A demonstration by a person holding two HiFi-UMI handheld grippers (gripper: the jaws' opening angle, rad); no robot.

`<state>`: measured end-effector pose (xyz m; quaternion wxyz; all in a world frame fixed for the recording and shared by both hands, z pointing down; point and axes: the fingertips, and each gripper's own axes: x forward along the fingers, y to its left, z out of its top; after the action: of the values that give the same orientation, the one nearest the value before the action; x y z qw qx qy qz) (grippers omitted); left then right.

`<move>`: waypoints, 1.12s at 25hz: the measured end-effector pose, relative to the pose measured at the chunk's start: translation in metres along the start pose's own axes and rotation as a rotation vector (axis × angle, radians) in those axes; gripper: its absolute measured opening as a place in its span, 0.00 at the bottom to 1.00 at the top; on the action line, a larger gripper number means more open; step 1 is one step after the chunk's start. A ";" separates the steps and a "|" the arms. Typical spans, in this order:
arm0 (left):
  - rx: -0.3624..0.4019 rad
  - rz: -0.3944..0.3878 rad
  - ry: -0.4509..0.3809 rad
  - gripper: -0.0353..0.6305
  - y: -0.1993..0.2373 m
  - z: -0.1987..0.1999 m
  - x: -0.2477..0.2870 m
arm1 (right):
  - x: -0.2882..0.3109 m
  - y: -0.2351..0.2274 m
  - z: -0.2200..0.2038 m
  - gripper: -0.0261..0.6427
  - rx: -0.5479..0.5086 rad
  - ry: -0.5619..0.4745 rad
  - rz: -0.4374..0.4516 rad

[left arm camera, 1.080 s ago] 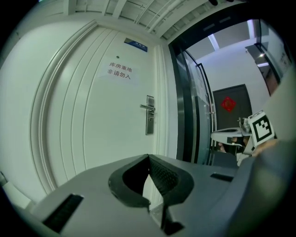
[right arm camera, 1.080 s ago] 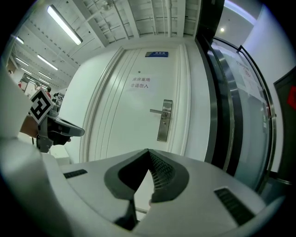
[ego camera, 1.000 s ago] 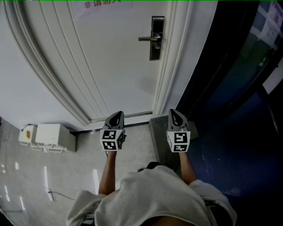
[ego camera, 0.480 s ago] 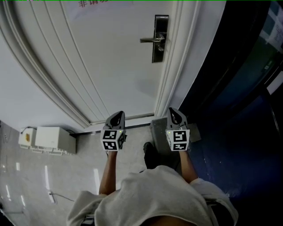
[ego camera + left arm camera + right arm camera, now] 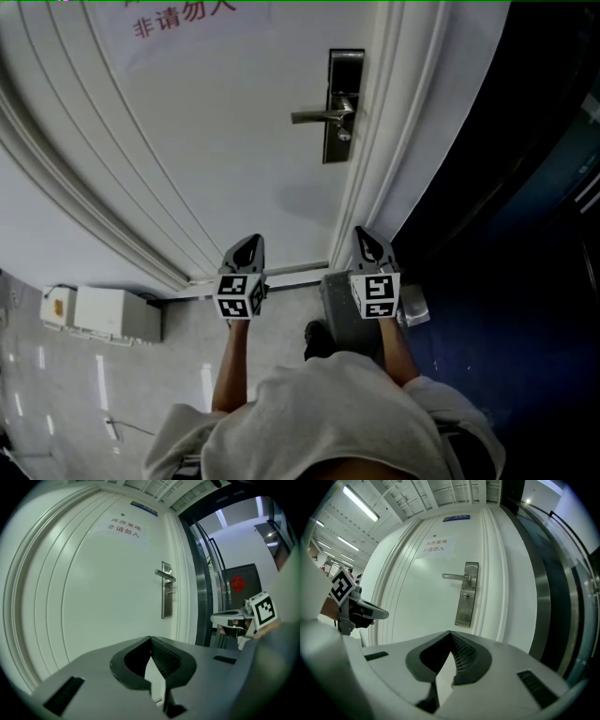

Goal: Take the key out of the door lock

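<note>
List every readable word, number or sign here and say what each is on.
"库房重地 / 非请勿入": red print on the paper notice on the white door.
Blue plate at the door's top: too small to read.
Red ornament on the dark door: too blurred to read.

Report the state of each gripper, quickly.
Left gripper: closed, holding nothing.
Right gripper: closed, holding nothing.

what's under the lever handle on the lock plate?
A small key sticks out of the lock plate just below the lever handle. Its blade sits inside the lock, so it cannot be seen.
</note>
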<state>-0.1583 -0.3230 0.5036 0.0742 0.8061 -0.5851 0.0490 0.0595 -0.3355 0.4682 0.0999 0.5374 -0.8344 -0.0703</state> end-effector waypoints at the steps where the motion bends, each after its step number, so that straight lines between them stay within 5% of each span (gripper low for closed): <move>1: 0.000 0.004 -0.003 0.08 0.003 0.006 0.012 | 0.012 -0.007 0.003 0.07 -0.001 -0.005 0.003; 14: 0.010 0.042 -0.016 0.08 0.023 0.043 0.129 | 0.122 -0.068 0.008 0.07 -0.012 -0.028 0.057; 28: 0.031 0.075 0.008 0.08 0.040 0.045 0.138 | 0.147 -0.069 -0.002 0.07 -0.016 0.002 0.082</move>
<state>-0.1535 -0.4722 0.4849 0.0619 0.7843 -0.6139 0.0640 0.0622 -0.4975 0.4684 0.1077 0.5019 -0.8551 -0.0721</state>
